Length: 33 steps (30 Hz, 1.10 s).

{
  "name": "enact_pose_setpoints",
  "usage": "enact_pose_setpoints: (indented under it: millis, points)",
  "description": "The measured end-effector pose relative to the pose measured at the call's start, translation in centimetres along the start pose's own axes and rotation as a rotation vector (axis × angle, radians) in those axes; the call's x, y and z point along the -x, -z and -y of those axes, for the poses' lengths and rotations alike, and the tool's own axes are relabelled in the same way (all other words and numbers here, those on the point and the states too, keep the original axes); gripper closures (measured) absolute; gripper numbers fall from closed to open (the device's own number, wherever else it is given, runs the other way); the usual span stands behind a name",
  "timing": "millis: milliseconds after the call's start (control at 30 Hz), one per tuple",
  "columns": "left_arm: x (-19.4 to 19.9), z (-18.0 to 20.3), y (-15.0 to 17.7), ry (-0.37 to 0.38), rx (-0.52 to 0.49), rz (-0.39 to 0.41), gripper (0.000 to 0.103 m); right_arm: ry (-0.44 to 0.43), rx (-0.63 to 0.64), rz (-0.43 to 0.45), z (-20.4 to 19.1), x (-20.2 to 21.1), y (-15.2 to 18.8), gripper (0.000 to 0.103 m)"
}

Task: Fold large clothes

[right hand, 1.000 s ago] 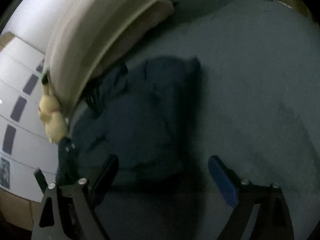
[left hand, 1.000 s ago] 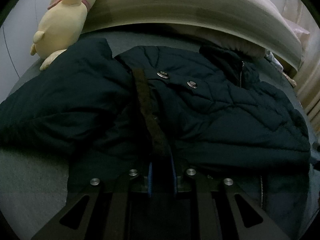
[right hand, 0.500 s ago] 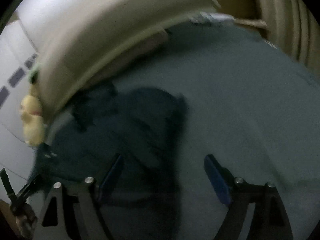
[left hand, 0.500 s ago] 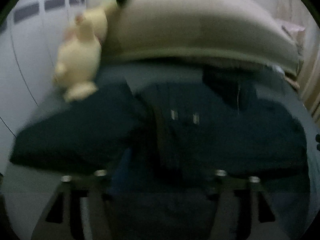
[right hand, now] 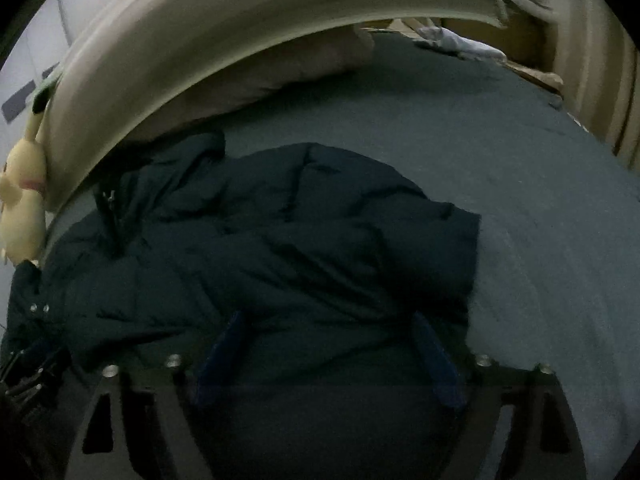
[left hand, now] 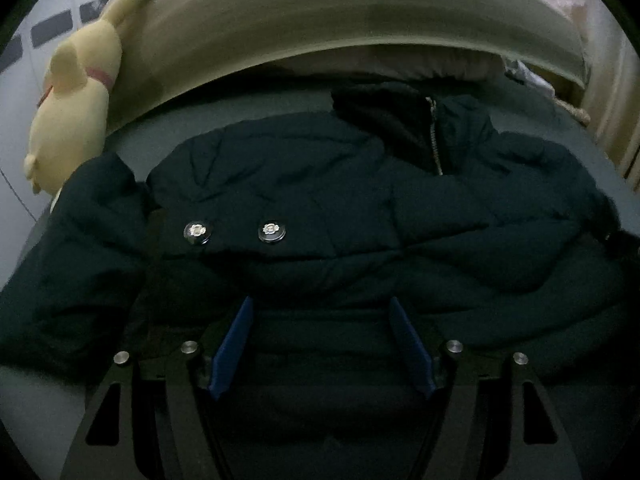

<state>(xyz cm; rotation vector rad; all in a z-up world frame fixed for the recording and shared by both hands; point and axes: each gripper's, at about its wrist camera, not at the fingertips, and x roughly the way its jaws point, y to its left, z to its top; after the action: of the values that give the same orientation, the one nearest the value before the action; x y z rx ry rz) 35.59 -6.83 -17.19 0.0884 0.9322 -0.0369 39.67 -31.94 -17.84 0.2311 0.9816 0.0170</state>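
A dark navy quilted jacket (left hand: 340, 184) lies spread on the grey-blue bed, two metal snaps (left hand: 196, 231) on its front and a zipper (left hand: 434, 140) by the collar. My left gripper (left hand: 320, 304) stands open low over the jacket's near edge, its blue pads apart with fabric beneath them and nothing pinched. In the right wrist view the jacket (right hand: 280, 240) fills the left and middle. My right gripper (right hand: 328, 318) hovers over its near right part, jaws opening wide. Jacket fabric lies between the fingers, but they do not press on it.
A beige padded headboard (left hand: 340, 12) runs along the far side, with a pillow (right hand: 280, 72) at its foot. A yellow plush toy (left hand: 76, 104) leans at the far left corner. Bare sheet (right hand: 520, 180) stretches to the right of the jacket; a white cloth (right hand: 460, 42) lies far back.
My left gripper, earlier shut on a dark strip of the jacket's edge, has let it go and opened. The right gripper moved left from the bare sheet onto the jacket and spread wider.
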Motion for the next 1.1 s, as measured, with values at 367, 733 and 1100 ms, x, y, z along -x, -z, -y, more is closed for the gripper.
enact_pose_setpoints:
  millis: [367, 733, 1100]
  points:
    - [10.4, -11.2, 2.0, 0.096, 0.238, 0.159, 0.026, -0.066, 0.107, 0.120, -9.9, 8.5, 1.5, 0.010]
    - [12.0, -31.4, 8.9, 0.027, 0.704, 0.133, 0.023, 0.039, 0.218, -0.015, -16.2, 5.9, 5.7, 0.010]
    - [7.8, -43.1, 14.0, 0.159, 1.143, 0.137, 0.023, -0.064, 0.272, 0.043, -14.9, 13.4, 9.9, 0.010]
